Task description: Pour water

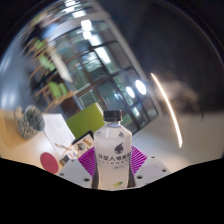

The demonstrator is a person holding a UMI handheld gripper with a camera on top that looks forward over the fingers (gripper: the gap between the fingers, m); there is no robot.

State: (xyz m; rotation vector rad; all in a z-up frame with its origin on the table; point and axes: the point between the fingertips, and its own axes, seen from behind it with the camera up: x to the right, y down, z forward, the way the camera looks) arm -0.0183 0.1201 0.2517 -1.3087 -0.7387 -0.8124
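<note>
1. The clear plastic water bottle (114,150) with its white cap and white label stands upright between the gripper's (114,158) two purple pads (88,160), which look pressed against its sides, so the claw appears clamped on it.
2. The view is tilted; glass walls and ceiling lights lie beyond.
3. No cup or glass is visible to me.
4. I'd judge the cap needs removing first, then a slow, steady tip, keeping the squeeze firm but gentle.
</note>
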